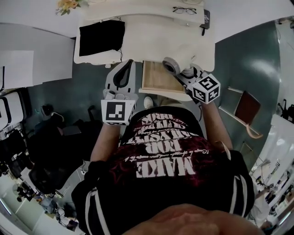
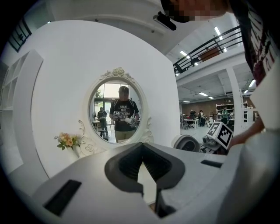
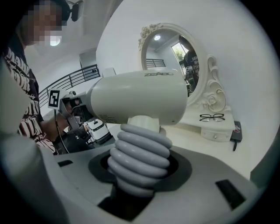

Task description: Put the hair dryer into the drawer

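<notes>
Now we hold the hair dryer [image 3: 140,98] in our right gripper [image 3: 139,164]. Its two jaws pinch the grey bumpy handle, and the cream body sits on top, turned sideways. Seen from the head view, the hair dryer is up in the gripper at the right edge of the open drawer [image 1: 155,75]. The drawer sticks out from the white table [image 1: 151,39] and shows a wooden bottom. Our left gripper [image 1: 128,64] is just left of the drawer, its jaws pressed together with nothing in them. Some glasses [image 1: 185,10] lie at the back of the table.
</notes>
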